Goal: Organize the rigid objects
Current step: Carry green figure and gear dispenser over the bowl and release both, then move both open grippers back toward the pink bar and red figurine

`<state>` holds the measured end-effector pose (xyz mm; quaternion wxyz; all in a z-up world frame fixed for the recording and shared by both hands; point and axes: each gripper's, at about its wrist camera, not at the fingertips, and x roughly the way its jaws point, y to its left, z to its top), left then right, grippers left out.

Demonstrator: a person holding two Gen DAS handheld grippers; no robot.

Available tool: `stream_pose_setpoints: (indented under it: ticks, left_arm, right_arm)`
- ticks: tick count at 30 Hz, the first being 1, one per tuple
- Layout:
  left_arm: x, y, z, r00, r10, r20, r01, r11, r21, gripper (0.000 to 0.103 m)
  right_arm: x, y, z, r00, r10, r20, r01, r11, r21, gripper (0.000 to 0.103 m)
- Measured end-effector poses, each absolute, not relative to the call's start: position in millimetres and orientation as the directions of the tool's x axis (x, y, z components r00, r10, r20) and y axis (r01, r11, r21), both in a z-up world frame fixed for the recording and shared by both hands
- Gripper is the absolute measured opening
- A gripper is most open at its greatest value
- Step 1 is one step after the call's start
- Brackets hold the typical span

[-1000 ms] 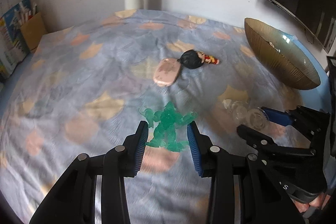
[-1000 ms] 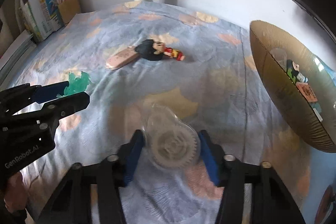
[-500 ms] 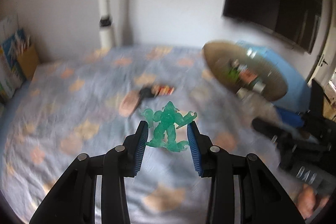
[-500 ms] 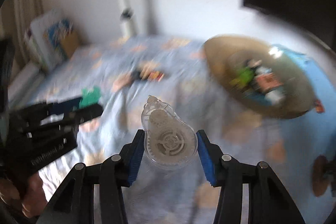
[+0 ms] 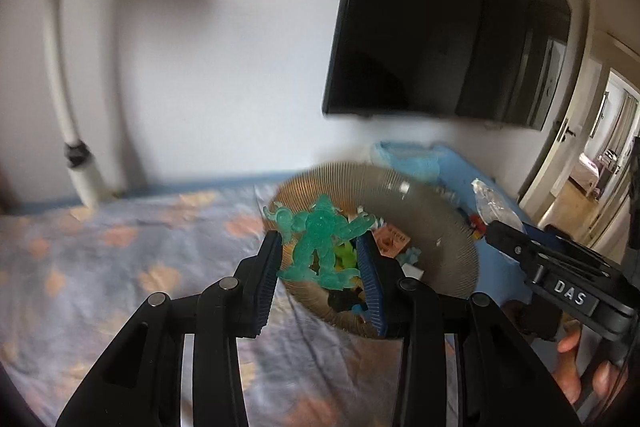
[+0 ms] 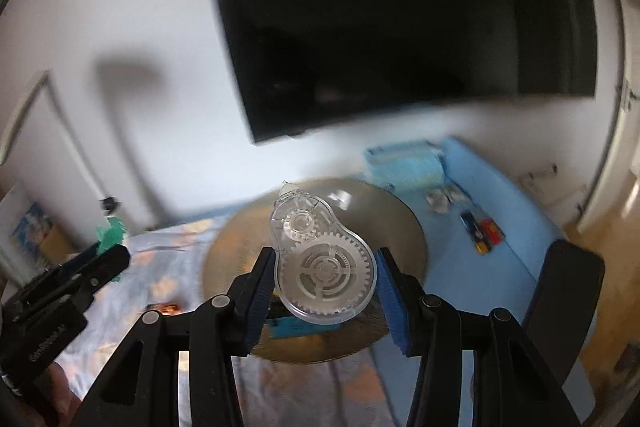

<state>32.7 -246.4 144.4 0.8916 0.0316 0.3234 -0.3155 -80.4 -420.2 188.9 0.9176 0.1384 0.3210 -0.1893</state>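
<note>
A: What do the left tongs [image 5: 320, 259] have?

B: A translucent green plastic figure [image 5: 318, 241], knobbly and humanoid, arms spread. The ribbed blue pads [image 5: 269, 269] are closed in on its legs and hold it up in front of the bowl [image 5: 452, 227].

A: And the bowl itself?

B: Wide, shallow and round, amber-brown with fine ridges running out to the rim. It sits on the bed, on a blue-grey bedspread [image 5: 120, 259] printed with pale orange patches. Small things lie in it: something lime green, a pinkish card, a dark lump; blur hides the details.

A: The right tongs [image 6: 326, 287]?

B: Closed on a clear plastic tape dispenser [image 6: 320, 263], pear-shaped, with a large toothed wheel at the wide end and a smaller one near the narrow tip. The pads clamp the wide end; the tip points up and away, over the bowl's near rim.

A: Anything behind?

B: A flat black television [image 6: 400, 19] on a white wall, and a smooth blue surface [image 6: 500, 195] to the right of the bowl carrying a few small items.
</note>
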Motion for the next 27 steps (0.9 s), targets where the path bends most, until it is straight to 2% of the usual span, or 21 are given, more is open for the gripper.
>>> stream_pose_setpoints:
  ticks: [5, 7, 10, 12, 14, 21, 27]
  left_arm:
    - [53, -274, 100, 0.499, -0.545, -0.674, 0.605, 0.776, -0.179, 0.036]
    - [59, -280, 89, 0.455, -0.562, -0.691, 0.619, 0.757, -0.209, 0.036]
    - [62, -286, 87, 0.477, -0.551, -0.684, 0.617, 0.765, -0.186, 0.038]
    - [61, -284, 92, 0.510, -0.544, -0.666, 0.616, 0.772, -0.159, 0.057]
    - [57, -275, 100, 0.518, -0.555, -0.651, 0.617, 0.769, -0.165, 0.071]
    - [36, -196, 140, 0.615, -0.539, -0.575, 0.545, 0.818, -0.184, 0.072]
    - [11, -99, 173, 0.741, -0.425, -0.520, 0.386, 0.903, -0.188, 0.072]
  right_arm:
    - [-61, -450, 151, 0.629, -0.277, -0.726, 0.512, 0.851, 0.119, 0.048]
    - [-59, -459, 139, 0.601, -0.279, -0.749, 0.530, 0.840, 0.112, 0.048]
    - [-53, -464, 126, 0.573, -0.283, -0.769, 0.544, 0.833, 0.099, 0.048]
    - [-47, -465, 122, 0.563, -0.300, -0.771, 0.542, 0.837, 0.070, 0.049]
    - [-43, -467, 119, 0.547, -0.314, -0.776, 0.548, 0.835, 0.048, 0.059]
    - [-66, -461, 149, 0.626, -0.261, -0.735, 0.533, 0.831, 0.159, 0.060]
    - [-71, -405, 177, 0.695, -0.151, -0.703, 0.395, 0.897, 0.198, 0.060]
